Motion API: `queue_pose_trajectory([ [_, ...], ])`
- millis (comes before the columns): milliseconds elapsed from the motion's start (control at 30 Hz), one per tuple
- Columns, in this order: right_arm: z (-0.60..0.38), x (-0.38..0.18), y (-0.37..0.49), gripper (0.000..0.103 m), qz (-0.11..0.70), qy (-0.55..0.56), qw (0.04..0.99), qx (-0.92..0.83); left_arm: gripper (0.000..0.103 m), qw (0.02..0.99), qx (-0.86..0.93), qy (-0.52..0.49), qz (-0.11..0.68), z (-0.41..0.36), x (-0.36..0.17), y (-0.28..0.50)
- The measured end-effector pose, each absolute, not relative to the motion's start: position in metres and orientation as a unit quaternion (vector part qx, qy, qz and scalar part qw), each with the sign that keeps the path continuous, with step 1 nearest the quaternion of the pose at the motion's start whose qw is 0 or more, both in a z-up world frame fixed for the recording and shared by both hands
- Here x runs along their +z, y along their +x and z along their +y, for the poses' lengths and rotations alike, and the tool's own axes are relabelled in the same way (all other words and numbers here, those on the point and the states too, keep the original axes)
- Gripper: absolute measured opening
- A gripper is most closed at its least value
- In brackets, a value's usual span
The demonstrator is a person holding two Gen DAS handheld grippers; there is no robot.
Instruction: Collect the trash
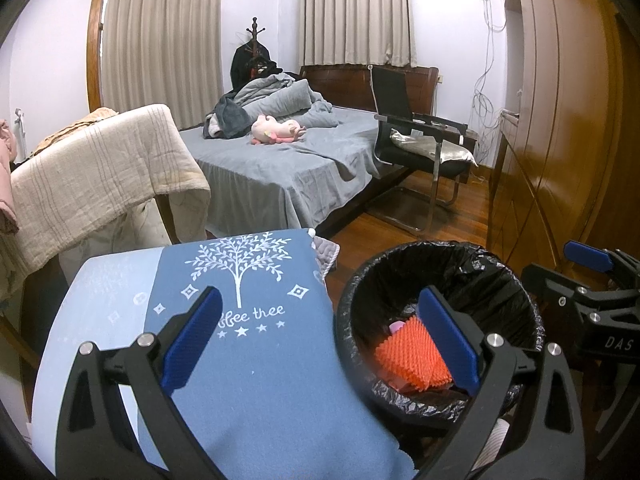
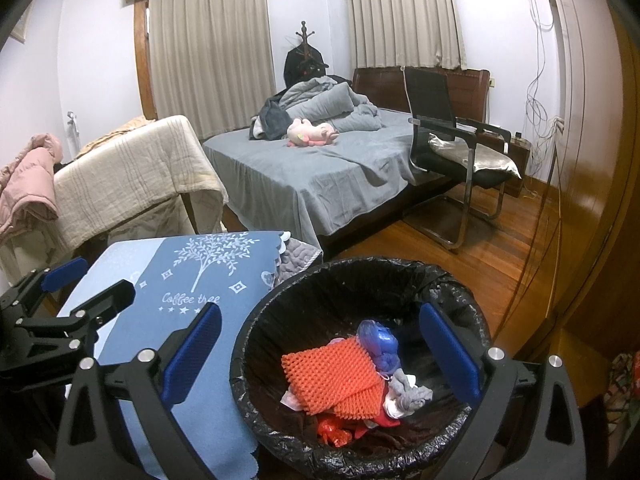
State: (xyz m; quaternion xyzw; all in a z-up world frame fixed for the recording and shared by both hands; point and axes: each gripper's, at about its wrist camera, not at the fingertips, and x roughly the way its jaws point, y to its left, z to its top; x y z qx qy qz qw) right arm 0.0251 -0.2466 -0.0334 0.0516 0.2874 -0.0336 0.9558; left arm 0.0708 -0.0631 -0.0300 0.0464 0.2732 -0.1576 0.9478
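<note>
Table (image 2: 224, 380), blue tree-print cloth, lower left of right wrist frame; black-lined trash bin (image 2: 256, 328) just beside it, lower centre; inside bin: orange spiky mat (image 2: 332, 376), blue bag (image 2: 378, 344), grey rag (image 2: 412, 394), red scrap (image 2: 334, 430); right claw (image 2: 320, 352) wide open over bin, empty; left claw (image 1: 320, 340) wide open, empty, straddling table edge and bin.

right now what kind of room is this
Most likely a bedroom in a home: a bed with rumpled grey bedding and a pink plush toy, curtained windows, and a lined trash bin beside a cloth-covered table.
</note>
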Motion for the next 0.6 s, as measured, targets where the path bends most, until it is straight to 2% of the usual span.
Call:
queue_pose_trajectory([
  [600, -0.2455, -0.0334, 0.0254, 0.097, 0.287, 0.051, 0.956, -0.033, 0.096, 0.948, -0.155, 0.047, 0.275, -0.0621, -0.0305, 0.0720],
])
